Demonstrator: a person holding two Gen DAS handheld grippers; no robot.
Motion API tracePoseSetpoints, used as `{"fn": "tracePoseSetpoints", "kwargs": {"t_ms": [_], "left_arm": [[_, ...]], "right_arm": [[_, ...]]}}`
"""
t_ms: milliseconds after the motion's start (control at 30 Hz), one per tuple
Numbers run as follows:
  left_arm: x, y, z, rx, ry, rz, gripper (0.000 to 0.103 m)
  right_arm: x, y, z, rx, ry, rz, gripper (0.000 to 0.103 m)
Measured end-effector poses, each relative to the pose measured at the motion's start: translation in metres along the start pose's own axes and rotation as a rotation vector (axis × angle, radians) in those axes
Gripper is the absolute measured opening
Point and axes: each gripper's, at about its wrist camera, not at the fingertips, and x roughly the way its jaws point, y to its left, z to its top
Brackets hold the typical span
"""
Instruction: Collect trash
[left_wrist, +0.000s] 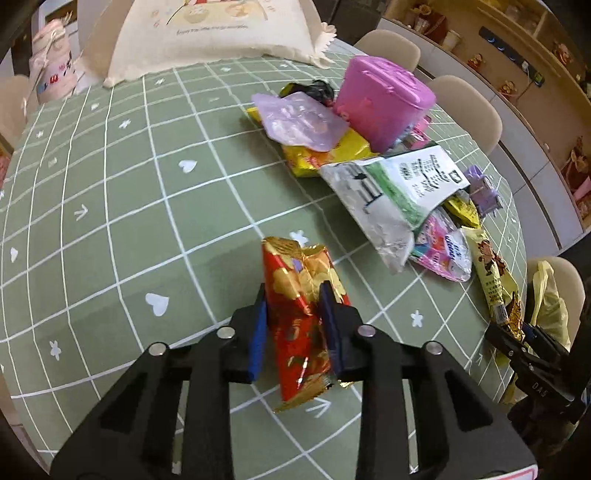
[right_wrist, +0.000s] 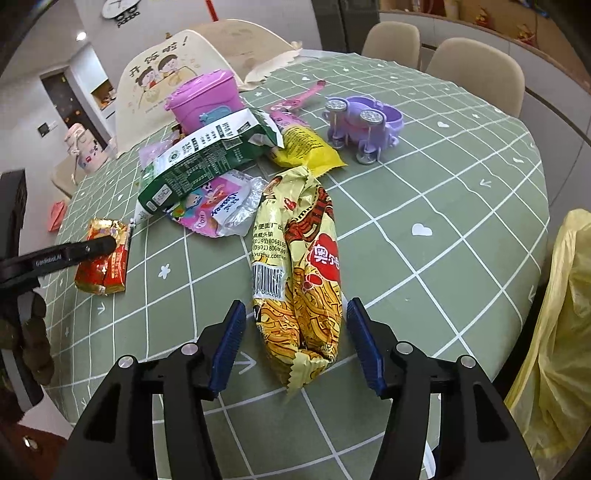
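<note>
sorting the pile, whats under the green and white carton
The green and white carton lies across a pink wrapper and the edge of a yellow packet. The pink bin stands behind it. Anything more beneath it is covered.

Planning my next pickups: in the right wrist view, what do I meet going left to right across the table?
Red foil wrapper → green and white carton → yellow noodle packet → purple toy cart → yellow plastic bag off the table's right edge.
</note>
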Motion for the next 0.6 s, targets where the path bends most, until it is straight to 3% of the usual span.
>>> {"fn": "tracePoseSetpoints", "kwargs": {"t_ms": [200, 333, 533, 600], "left_arm": [[-0.014, -0.014, -0.001, 0.046, -0.037, -0.032, 0.021], [-0.029, -0.015, 0.002, 0.05, -0.077, -0.042, 0.021], [-0.047, -0.002, 0.004, 0.011, -0.111, -0.053, 0.021], [-0.049, 0.001, 0.004, 0.002, -0.112, -0.055, 0.021]], "right_arm": [[0.001, -0.002, 0.0, 0.05, -0.005, 0.004, 0.054], [0.001, -0.007, 0.01, 0.023, 0.087, 0.051, 0.054], [-0.038, -0.01, 0.014, 0.046, -0.078, 0.015, 0.054], [-0.039, -0.01, 0.023, 0.041, -0.097, 0.003, 0.054]]}}
